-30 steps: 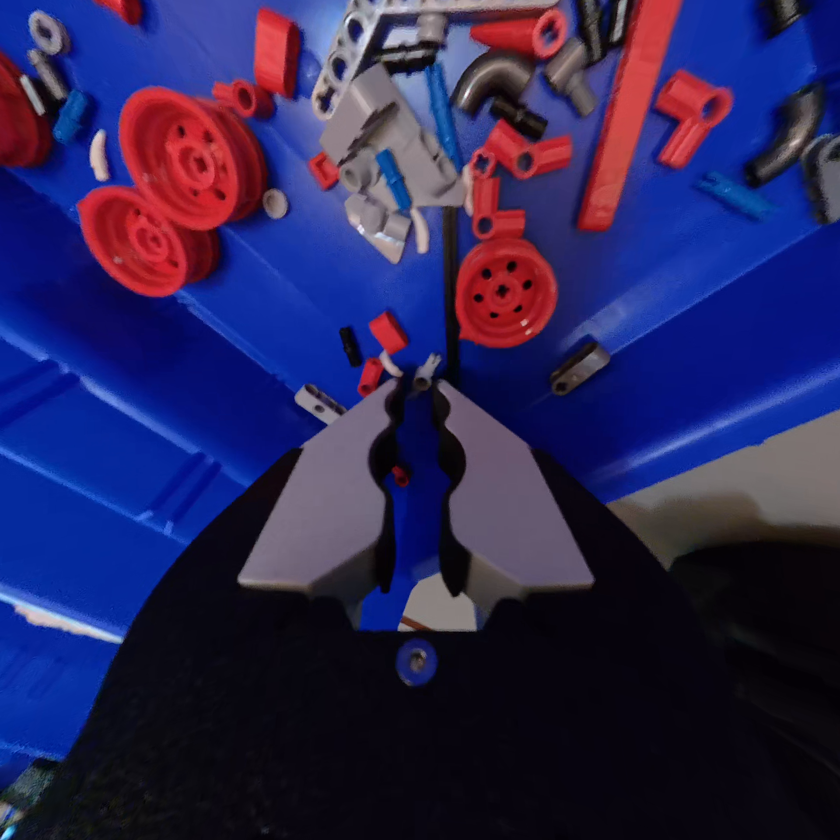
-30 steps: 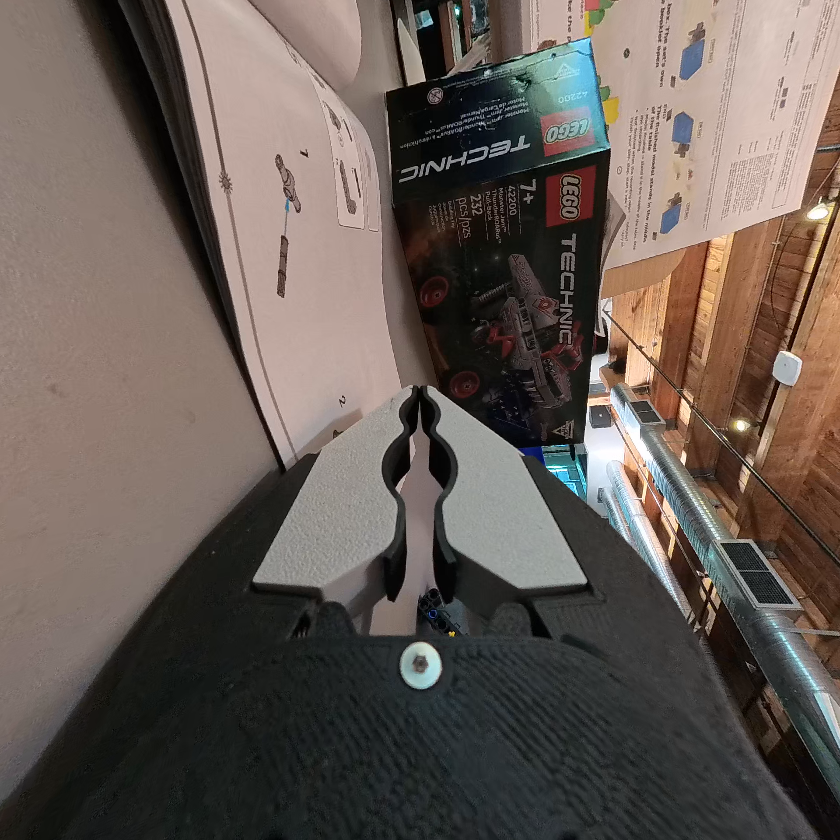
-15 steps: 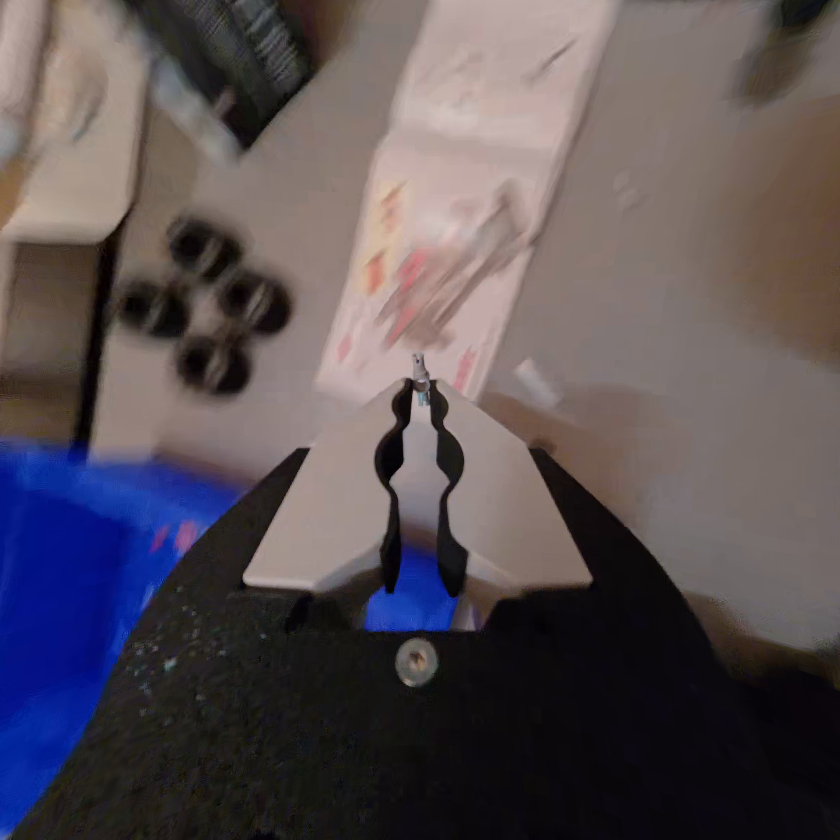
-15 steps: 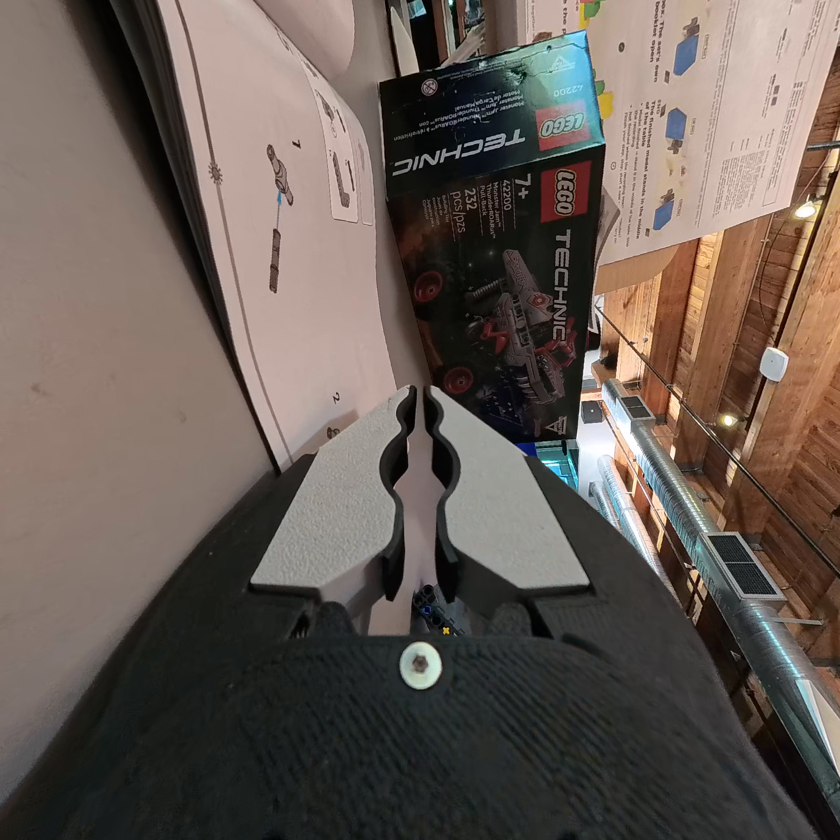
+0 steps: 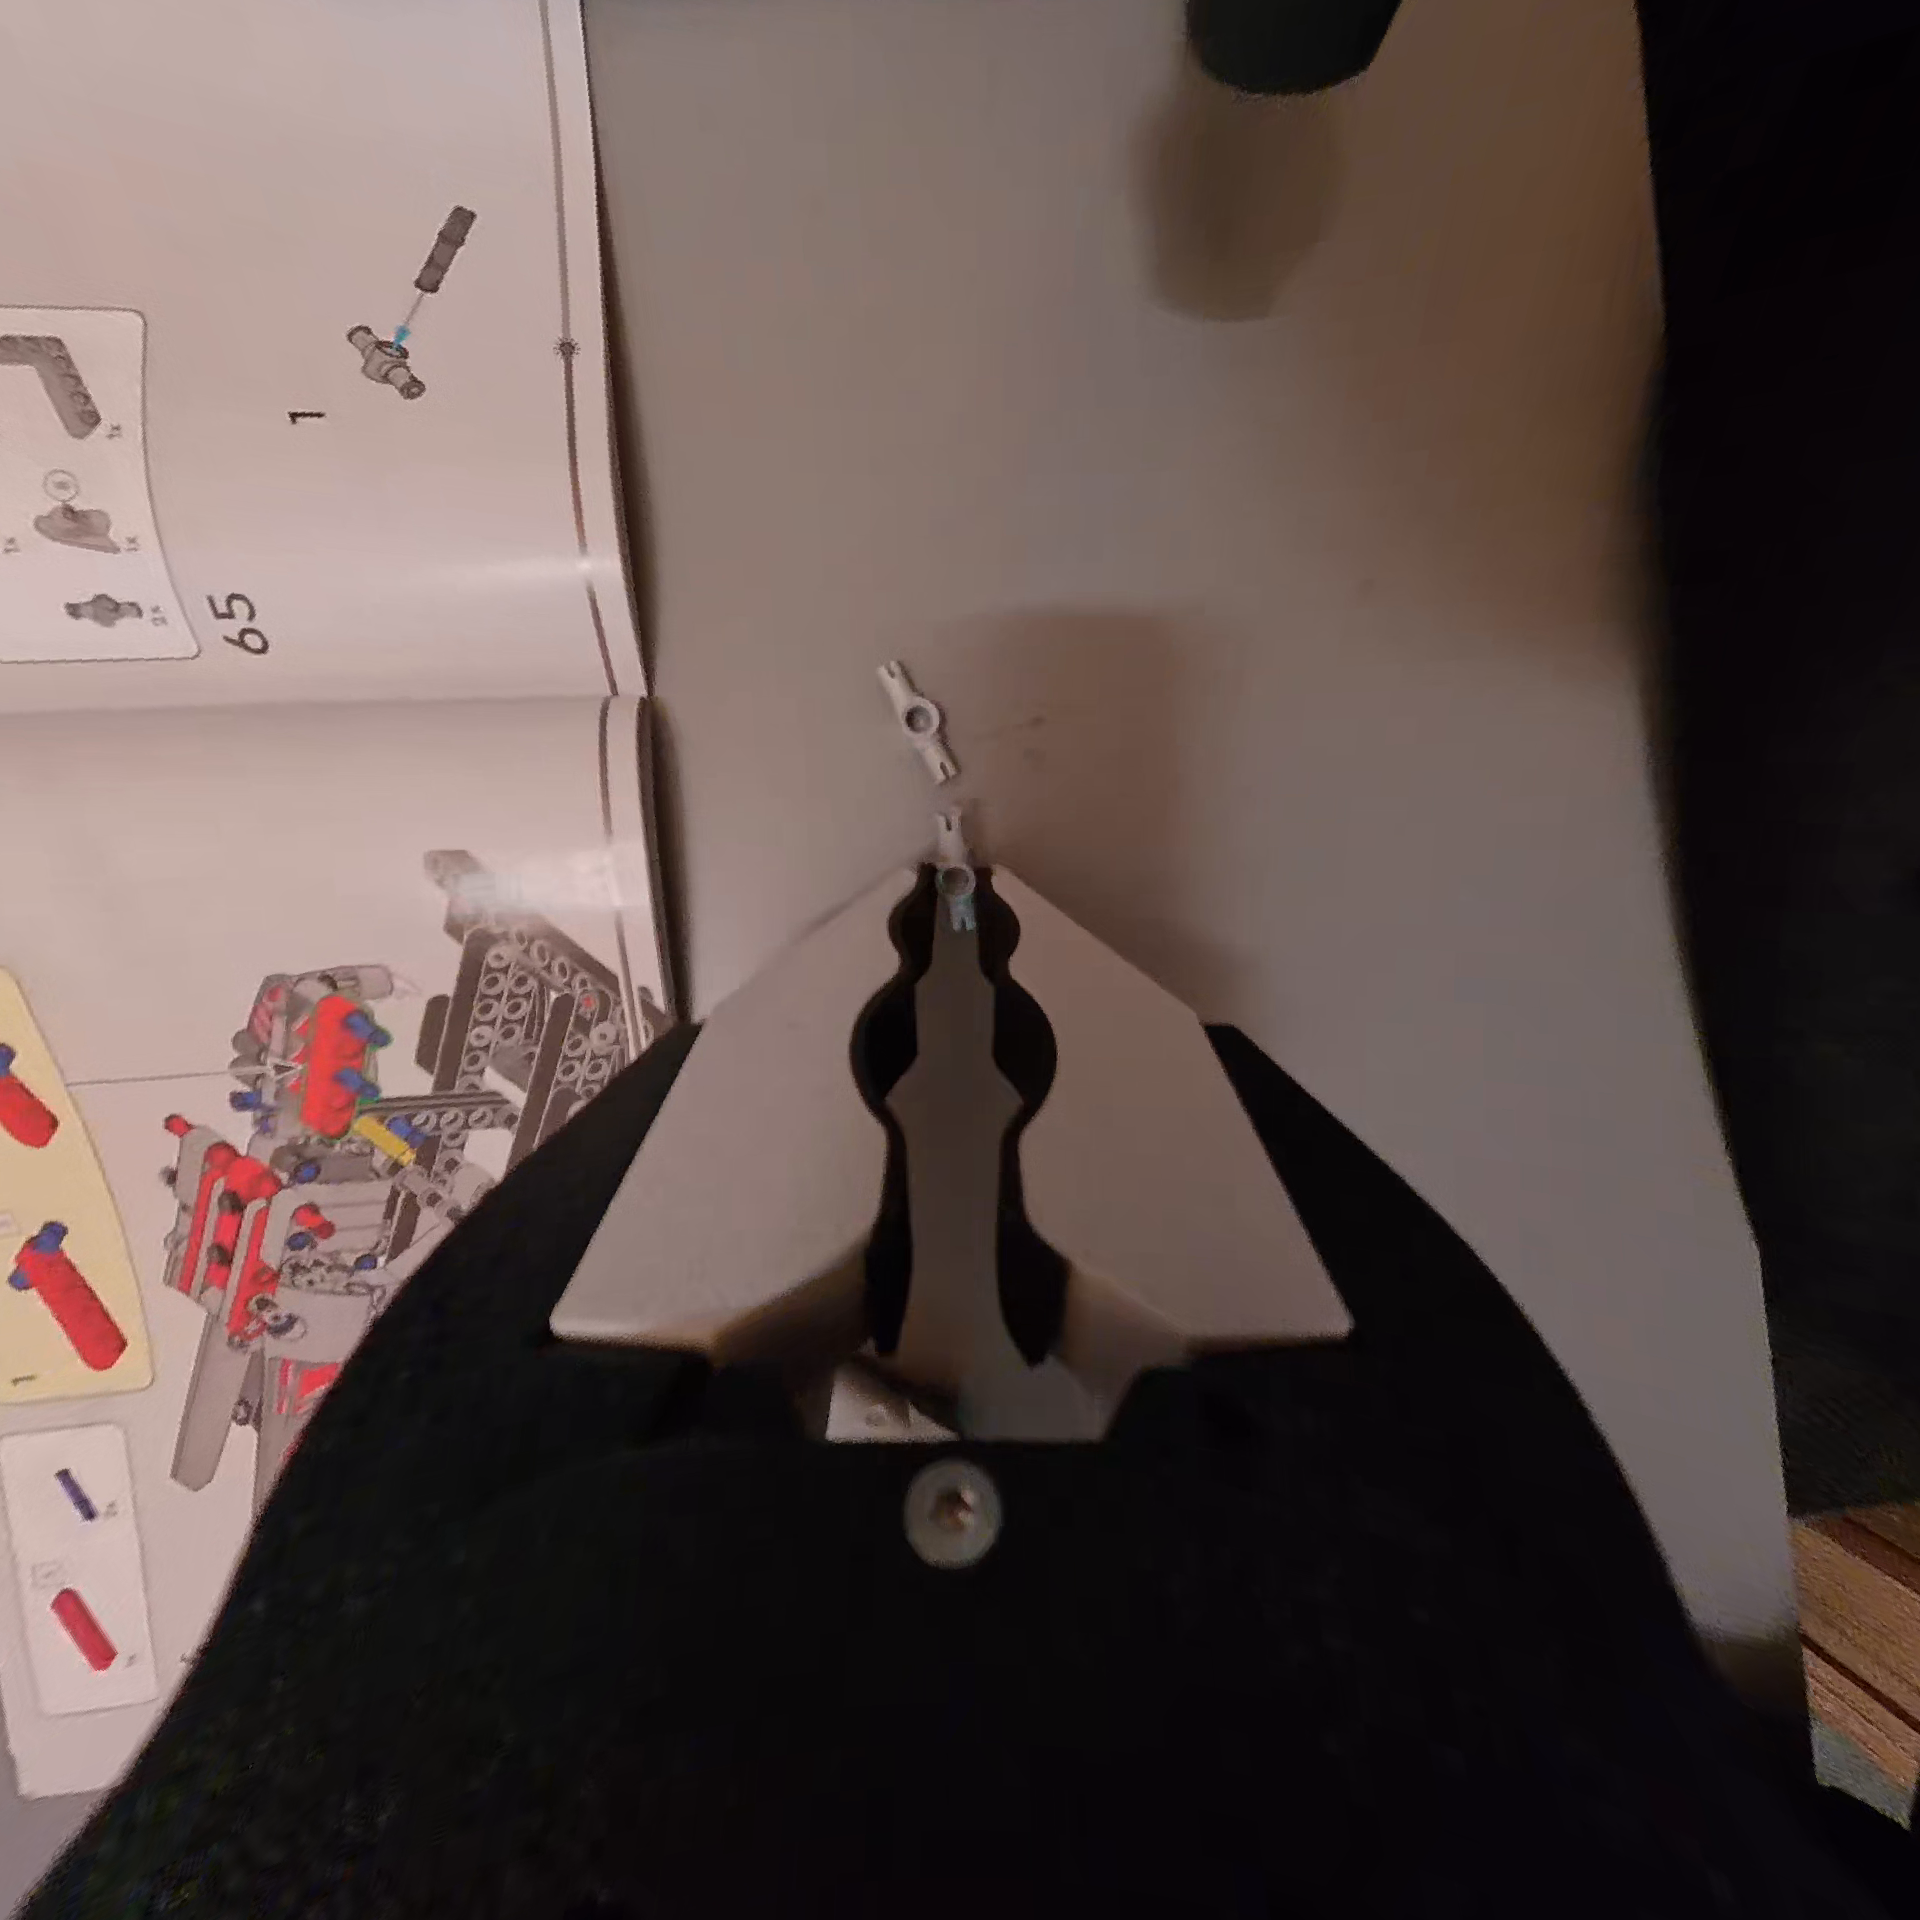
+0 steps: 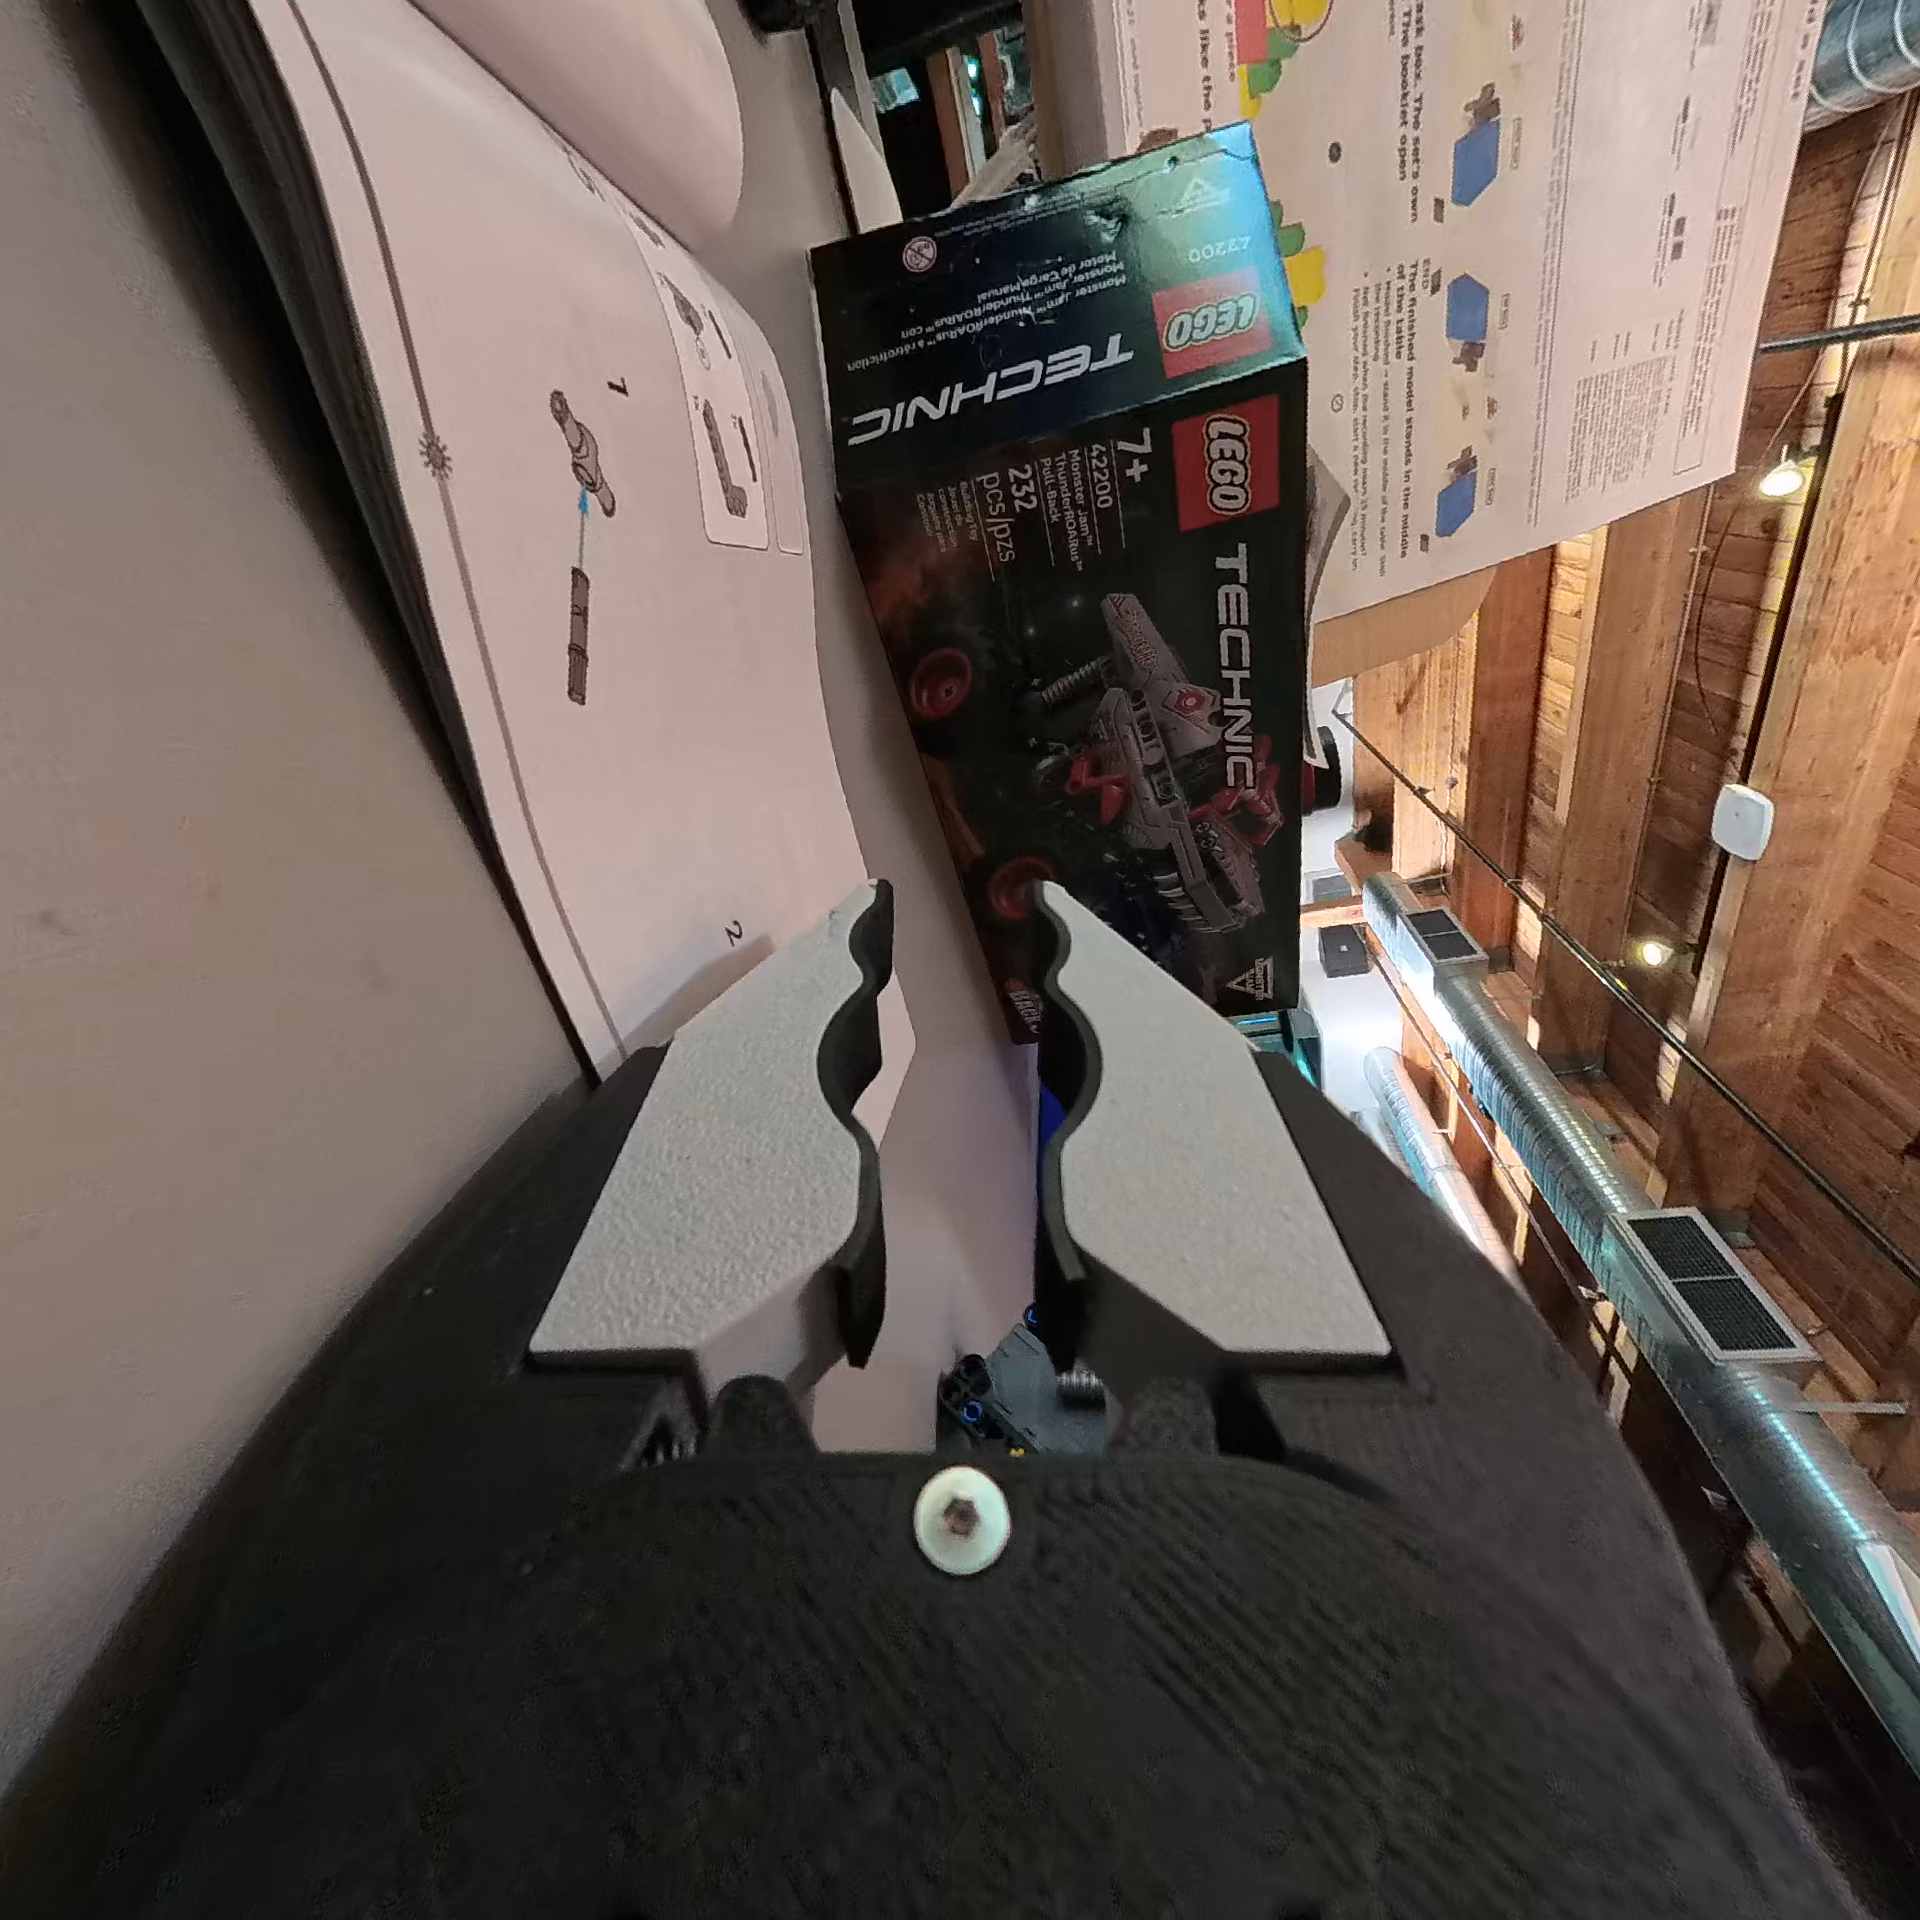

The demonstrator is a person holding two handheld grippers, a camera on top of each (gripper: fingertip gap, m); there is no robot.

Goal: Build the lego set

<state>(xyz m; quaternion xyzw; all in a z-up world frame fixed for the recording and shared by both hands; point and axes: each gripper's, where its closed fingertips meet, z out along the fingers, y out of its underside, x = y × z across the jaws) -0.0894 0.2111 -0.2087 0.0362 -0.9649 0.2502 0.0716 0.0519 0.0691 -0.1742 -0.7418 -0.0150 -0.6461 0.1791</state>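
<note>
From the left wrist view, the left gripper (image 5: 954, 883) points down at a pale table (image 5: 1143, 468). Its two grey fingers (image 5: 790, 1122) are drawn together at the tips and pinch a small light-grey pin (image 5: 953, 871), which pokes out past the tips toward the table. Just beyond it, lying flat on the table and apart from the held one, is a second small grey connector piece (image 5: 918, 720) with a round hole in its middle. To the left lies the open instruction booklet (image 5: 312, 727), its pages showing drawings of parts and of a red-and-grey model (the lower page is partly hidden behind the gripper's black body). A dark blurred shape (image 5: 1283, 42) sits at the top edge, too blurred to identify, and a strip of wooden floor (image 5: 1860, 1621) shows at the lower right.

From the right wrist view, the picture is turned on its side. The right gripper (image 6: 961, 899) has its fingers (image 6: 727, 1143) spread apart with nothing between the tips. Low in the gap, near the gripper's body, a dark partly built assembly (image 6: 1013, 1397) with blue pins shows, though how it sits there I cannot tell. Ahead, the same booklet (image 6: 623, 623) curves up off the table (image 6: 156, 831), and just beside it stands the black set box (image 6: 1091, 623) with a picture of a truck. Past the box hangs a large printed sheet (image 6: 1507, 260), and farther off are wooden walls (image 6: 1766, 727) and metal ducts (image 6: 1558, 1143).
</note>
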